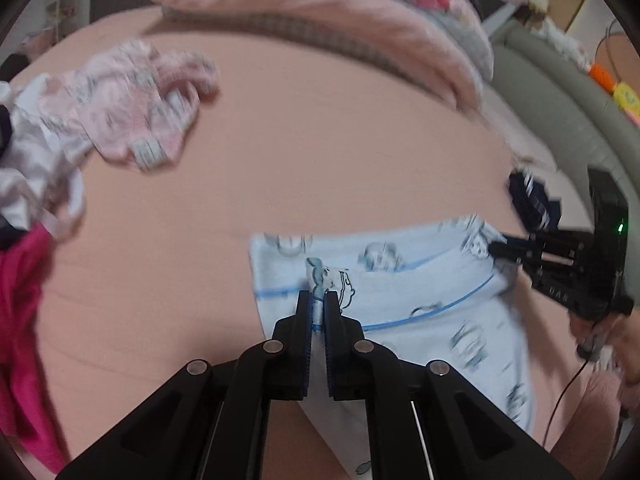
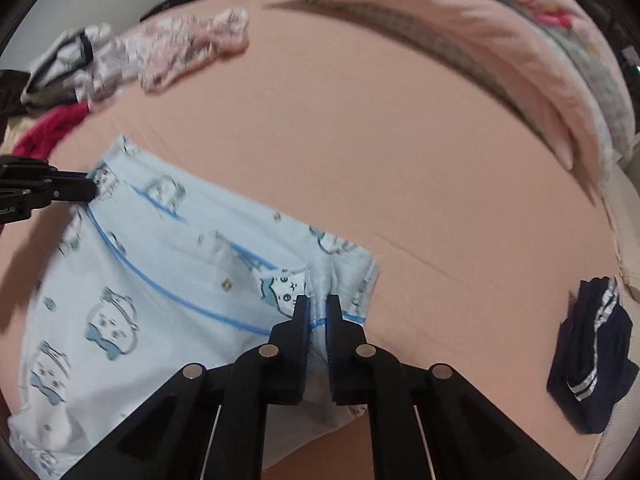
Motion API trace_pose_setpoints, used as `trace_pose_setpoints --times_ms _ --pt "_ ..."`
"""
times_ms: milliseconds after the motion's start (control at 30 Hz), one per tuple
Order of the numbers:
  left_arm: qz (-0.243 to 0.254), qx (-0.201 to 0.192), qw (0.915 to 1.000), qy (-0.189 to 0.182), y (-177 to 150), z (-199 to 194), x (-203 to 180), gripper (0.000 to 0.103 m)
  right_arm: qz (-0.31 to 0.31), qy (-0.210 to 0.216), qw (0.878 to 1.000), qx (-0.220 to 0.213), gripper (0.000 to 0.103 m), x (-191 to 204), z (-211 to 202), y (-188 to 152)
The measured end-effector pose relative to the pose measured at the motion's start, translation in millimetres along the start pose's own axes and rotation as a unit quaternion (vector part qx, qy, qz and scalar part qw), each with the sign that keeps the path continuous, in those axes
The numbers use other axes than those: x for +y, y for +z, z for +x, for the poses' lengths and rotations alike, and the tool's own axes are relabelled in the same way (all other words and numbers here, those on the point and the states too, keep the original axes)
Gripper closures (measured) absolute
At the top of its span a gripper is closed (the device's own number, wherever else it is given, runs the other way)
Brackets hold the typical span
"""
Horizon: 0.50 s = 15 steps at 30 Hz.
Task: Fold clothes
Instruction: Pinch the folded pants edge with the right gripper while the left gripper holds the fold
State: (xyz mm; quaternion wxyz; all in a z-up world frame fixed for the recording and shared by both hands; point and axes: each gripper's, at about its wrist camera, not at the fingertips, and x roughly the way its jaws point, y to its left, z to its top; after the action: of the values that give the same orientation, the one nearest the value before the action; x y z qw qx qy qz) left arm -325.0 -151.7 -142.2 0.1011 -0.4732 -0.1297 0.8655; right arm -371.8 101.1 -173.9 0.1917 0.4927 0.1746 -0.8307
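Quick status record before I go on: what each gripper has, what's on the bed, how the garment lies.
left gripper: shut on the light blue garment, at one edge
right gripper: shut on its other edge
garment: partly folded on the pink sheet
unfolded pile: pink printed clothes, magenta piece
folded: navy item
back: pink blanket

A salmon-pink bed sheet [image 2: 400, 152] covers the bed. Along its far edge lies a rolled pale pink ribbed blanket [image 1: 320, 4] with a grey patterned quilt [image 2: 592, 92] behind it. Beyond the bed's right side stands a grey-green padded rail [image 1: 560, 92].
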Motion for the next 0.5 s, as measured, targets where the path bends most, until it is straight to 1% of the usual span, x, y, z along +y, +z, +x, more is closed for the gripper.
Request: trace_pose_setpoints --times_ms 67,133,200,233,300,333,367,400,467,500 --pt "-0.002 -0.021 0.9998 0.001 6.3 -15.2 2.9 0.099 0.02 -0.004 0.999 -0.026 0.098 -5.4 -13.6 3.4" --pt "-0.009 -0.039 0.9991 0.016 10.0 -23.6 8.9 0.099 0.04 -0.008 0.998 -0.049 0.098 -12.2 -24.7 6.0" --pt "-0.024 -0.039 0.9987 0.02 9.9 -22.3 23.6 0.099 0.06 -0.011 0.996 -0.064 0.098 -21.1 -29.0 7.1" --pt "-0.031 -0.031 0.9988 0.023 9.4 -16.8 28.6 0.099 0.07 -0.013 0.995 -0.068 0.098 -24.3 -27.7 7.5" --pt "-0.056 0.005 0.9984 -0.003 5.4 -2.1 34.8 0.099 0.09 -0.008 0.994 -0.057 0.098 -20.6 -9.1 13.8" --pt "-0.082 0.016 0.9961 -0.027 2.6 2.6 40.0 0.099 0.097 -0.004 0.994 -0.05 0.098 -21.7 -5.4 11.9" --pt "-0.096 0.024 0.9938 -0.051 0.3 5.9 42.2 0.098 0.103 0.0 0.994 -0.039 0.098 -22.4 -1.1 8.8" --pt "-0.096 0.03 0.9931 -0.059 -1.4 8.5 41.5 0.097 0.106 0.002 0.994 -0.03 0.098 -24.1 1.1 5.2" --pt "-0.072 0.031 0.9962 -0.037 -4.1 9.4 33.2 0.088 0.108 0.005 0.994 -0.024 0.098 -24.2 3.3 2.6" --pt "-0.066 0.029 0.9966 -0.039 -5.4 10.5 29.4 0.085 0.107 0.005 0.994 -0.024 0.098 -23.8 2.9 0.9"
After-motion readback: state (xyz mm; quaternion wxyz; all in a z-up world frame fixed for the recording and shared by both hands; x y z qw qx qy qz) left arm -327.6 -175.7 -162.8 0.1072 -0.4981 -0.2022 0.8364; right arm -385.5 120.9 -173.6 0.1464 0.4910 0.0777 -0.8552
